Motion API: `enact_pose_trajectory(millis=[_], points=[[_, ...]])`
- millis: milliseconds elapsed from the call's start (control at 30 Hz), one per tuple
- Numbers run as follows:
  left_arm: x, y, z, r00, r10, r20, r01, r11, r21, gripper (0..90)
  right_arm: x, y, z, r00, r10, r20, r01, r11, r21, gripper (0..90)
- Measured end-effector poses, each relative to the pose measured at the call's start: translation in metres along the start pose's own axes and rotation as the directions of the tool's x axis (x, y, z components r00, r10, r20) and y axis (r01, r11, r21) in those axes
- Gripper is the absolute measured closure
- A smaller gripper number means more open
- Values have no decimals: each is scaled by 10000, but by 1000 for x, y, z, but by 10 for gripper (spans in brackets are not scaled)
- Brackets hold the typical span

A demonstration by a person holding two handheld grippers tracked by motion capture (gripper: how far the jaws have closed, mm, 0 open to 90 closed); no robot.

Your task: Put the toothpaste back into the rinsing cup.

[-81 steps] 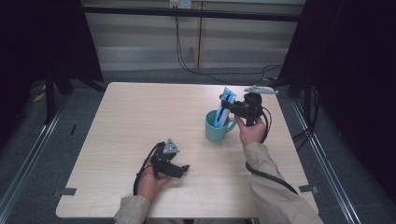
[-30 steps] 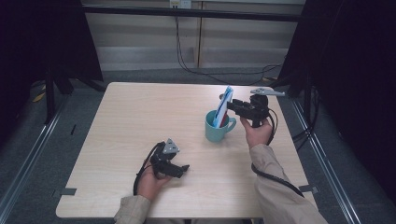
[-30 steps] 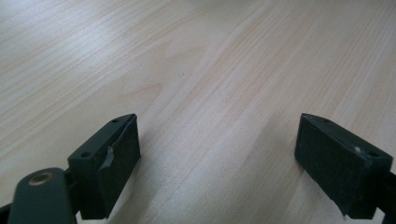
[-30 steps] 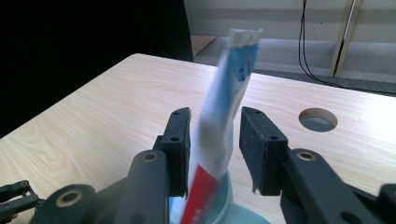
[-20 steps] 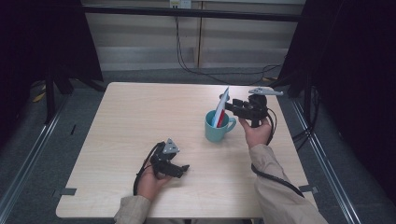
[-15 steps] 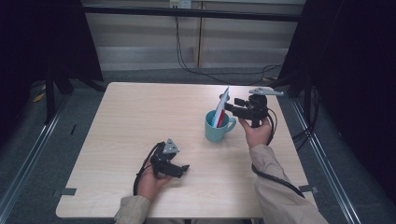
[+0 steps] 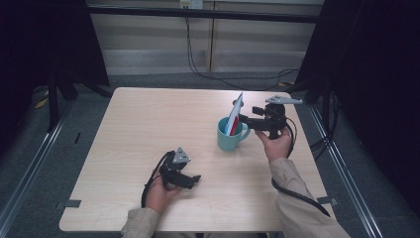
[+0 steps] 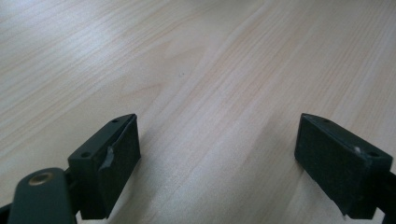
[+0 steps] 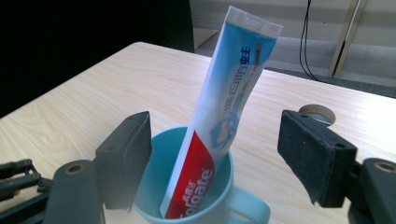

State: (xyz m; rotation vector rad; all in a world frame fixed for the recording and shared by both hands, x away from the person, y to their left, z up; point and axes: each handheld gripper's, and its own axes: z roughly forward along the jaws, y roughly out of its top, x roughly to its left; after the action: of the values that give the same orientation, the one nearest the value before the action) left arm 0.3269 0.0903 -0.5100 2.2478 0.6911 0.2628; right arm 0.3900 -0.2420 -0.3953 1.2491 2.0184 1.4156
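Now we have let go: our right gripper point(image 7: 247, 120), which a moment ago was closed on the toothpaste tube point(image 9: 223, 116) and lowering it, stands with its jaws spread wide on either side of the tube and touches nothing. In the right gripper view the pads point(image 9: 128, 156) sit well clear of it on both sides. The tube stands on its own, cap end down inside the teal mug point(image 7: 231, 137), leaning against the rim with its crimped end up and tilted away from us. The mug rests on the table point(image 7: 148, 124) just in front of our right hand point(image 7: 275, 145), its handle turned towards that hand.

Since the earlier frames the tube has settled a little more steeply, and the mug has not shifted. We judge that the placing is done, and what remains is to draw the right gripper back without brushing the leaning tube.

Our left gripper point(image 8: 219, 154) lies low over bare wood near the table's front edge, its jaws wide apart and empty, as it did throughout.
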Motion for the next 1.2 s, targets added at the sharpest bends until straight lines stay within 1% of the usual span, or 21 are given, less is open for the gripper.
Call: enact_pose_trajectory(millis=[333,433,600,933,1067,1167,1200], points=[[0,0,0,10000,-1,-3,1,10000,2,138,3,-7,-8,9992,-345,-220,347,9993,127,233],[0,0,0,10000,-3,0,3,10000,2,138,4,-10,-11,9986,-375,-367,380,9992,129,228],[0,0,0,10000,-3,-4,3,10000,2,138,2,-17,-16,9981,-495,-355,502,9986,181,219],[0,0,0,10000,-1,-3,1,10000,0,138,-3,-29,-27,9979,-468,-448,474,9988,132,212],[0,0,0,10000,-4,-7,4,10000,0,138,-2,-36,-30,9975,-570,-424,576,9983,131,210],[0,0,0,10000,-3,-6,3,10000,2,138,-2,-40,-31,9970,-594,-493,602,9981,153,207],[0,0,0,10000,0,-4,0,10000,2,138,0,-44,-32,9966,-658,-488,668,9976,198,207]])
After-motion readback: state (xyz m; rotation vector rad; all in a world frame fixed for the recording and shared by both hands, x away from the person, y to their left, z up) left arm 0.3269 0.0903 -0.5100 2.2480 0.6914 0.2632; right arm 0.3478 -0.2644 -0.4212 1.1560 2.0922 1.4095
